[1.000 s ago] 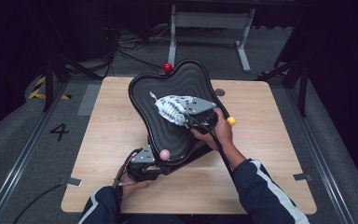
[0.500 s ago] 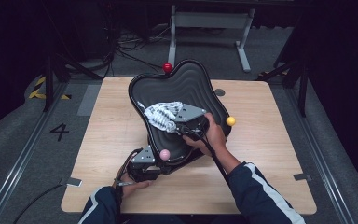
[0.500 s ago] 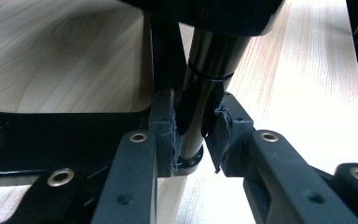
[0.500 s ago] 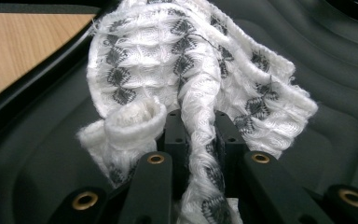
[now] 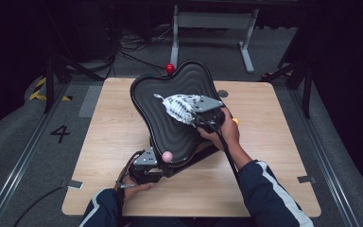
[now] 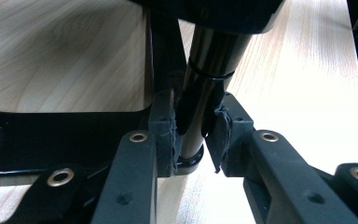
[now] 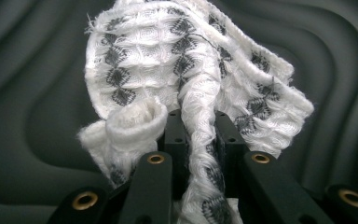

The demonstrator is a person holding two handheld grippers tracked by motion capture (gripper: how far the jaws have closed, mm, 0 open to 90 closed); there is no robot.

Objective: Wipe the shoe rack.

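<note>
left gripper (image 6: 193,135): clenched on the black post (image 6: 205,88) under the board, pads pressing it from both sides; in the high view it sits at the board's near-left edge (image 5: 146,163)
right gripper (image 7: 200,126): clenched on the cloth, a twisted fold pinched between the pads; in the high view it lies over the board's middle (image 5: 196,113)
cloth (image 7: 191,70): white with dark diamond pattern, bunched, frayed edges; pressed flat against the board's face, spreading away from the jaws (image 5: 177,106)
board (image 5: 179,127): black, wavy-ribbed, lobed outline, tilted up on its stand; ribs visible behind the cloth in the right gripper view (image 7: 37,93)
table (image 5: 274,151): light wood, stand sits near its centre
balls: red (image 5: 170,68) at board's far edge, pink (image 5: 167,156) at near edge, yellow (image 5: 236,121) just beside the right hand (image 5: 222,135)
left hand (image 5: 132,187): at table's near edge, behind its gripper
</note>
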